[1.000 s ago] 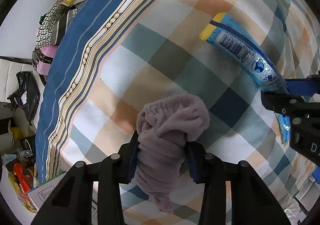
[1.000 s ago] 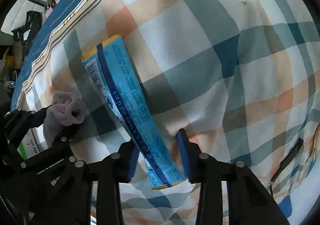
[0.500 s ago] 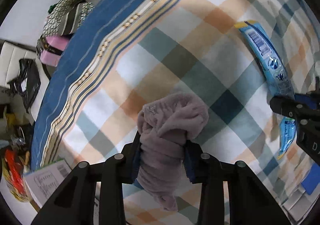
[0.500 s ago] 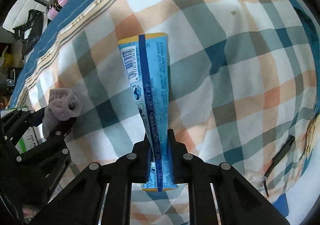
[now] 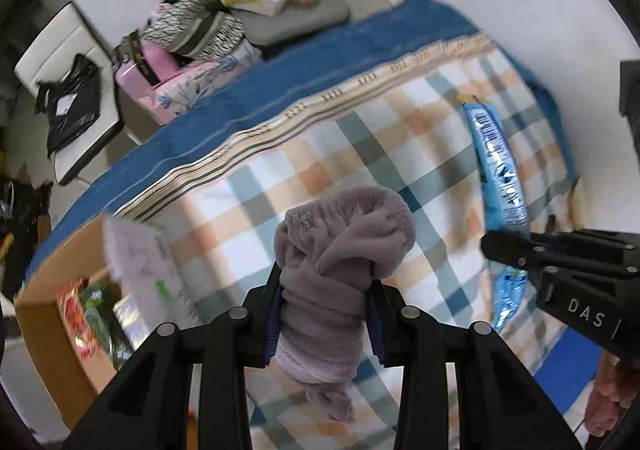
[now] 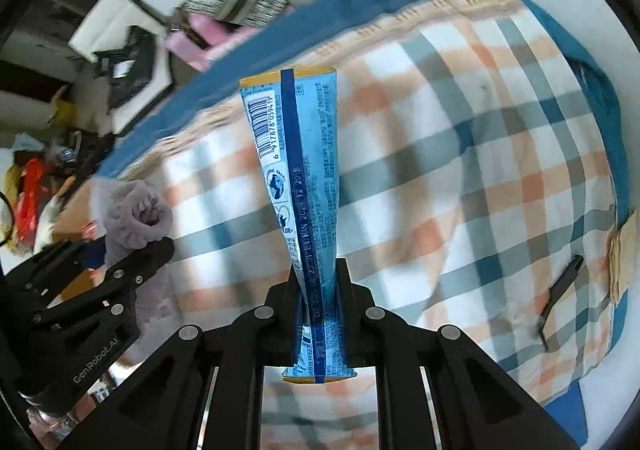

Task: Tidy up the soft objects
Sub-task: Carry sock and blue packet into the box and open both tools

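Checked bedding in orange, teal and white covers the bed (image 5: 320, 154) beneath both tools. Clamped in the left tool (image 5: 324, 310) is a mauve fleece bundle (image 5: 340, 246), held clear of the cover. To its right, the right tool (image 6: 318, 314) pinches a blue wrapper (image 6: 298, 170) that stands upright. Left of the left tool sits a cardboard box (image 5: 52, 290).

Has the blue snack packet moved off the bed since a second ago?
Yes. The blue packet was lying flat on the checked bedspread; now it stands up off it, pinched in the right gripper.
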A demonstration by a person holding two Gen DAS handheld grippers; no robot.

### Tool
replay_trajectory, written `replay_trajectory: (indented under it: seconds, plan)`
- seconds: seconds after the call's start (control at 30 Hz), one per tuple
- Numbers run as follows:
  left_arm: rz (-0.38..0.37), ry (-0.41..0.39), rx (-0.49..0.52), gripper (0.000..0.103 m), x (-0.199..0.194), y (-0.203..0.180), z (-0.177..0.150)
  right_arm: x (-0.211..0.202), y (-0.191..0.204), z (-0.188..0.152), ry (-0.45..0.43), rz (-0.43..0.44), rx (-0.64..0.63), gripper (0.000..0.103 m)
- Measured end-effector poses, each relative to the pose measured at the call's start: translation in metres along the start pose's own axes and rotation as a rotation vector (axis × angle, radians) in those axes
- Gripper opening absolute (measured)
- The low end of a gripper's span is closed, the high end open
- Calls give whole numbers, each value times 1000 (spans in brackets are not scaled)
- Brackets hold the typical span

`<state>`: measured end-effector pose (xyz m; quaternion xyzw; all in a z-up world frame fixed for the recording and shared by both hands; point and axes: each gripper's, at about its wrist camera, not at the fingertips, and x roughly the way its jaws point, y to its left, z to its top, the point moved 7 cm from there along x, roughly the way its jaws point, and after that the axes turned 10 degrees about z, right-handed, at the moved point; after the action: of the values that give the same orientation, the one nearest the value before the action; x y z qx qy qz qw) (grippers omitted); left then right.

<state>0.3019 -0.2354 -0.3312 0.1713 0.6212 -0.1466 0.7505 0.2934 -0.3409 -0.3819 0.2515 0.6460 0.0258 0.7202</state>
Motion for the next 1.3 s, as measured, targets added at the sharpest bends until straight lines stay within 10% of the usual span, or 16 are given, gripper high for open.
replay_trajectory:
  seconds: [0.47,0.87,1.3]
  plan:
    - [-2,-48,-322,32,-85,182,-110,-27,201,-106,42,162,-253,14]
    - [-107,121,-711,32,-17,332,-195,68,337,-158,191,182,-359,14]
    - [-176,287,-841,34,60,357,-221,158,373,-161,288,58,-444,14]
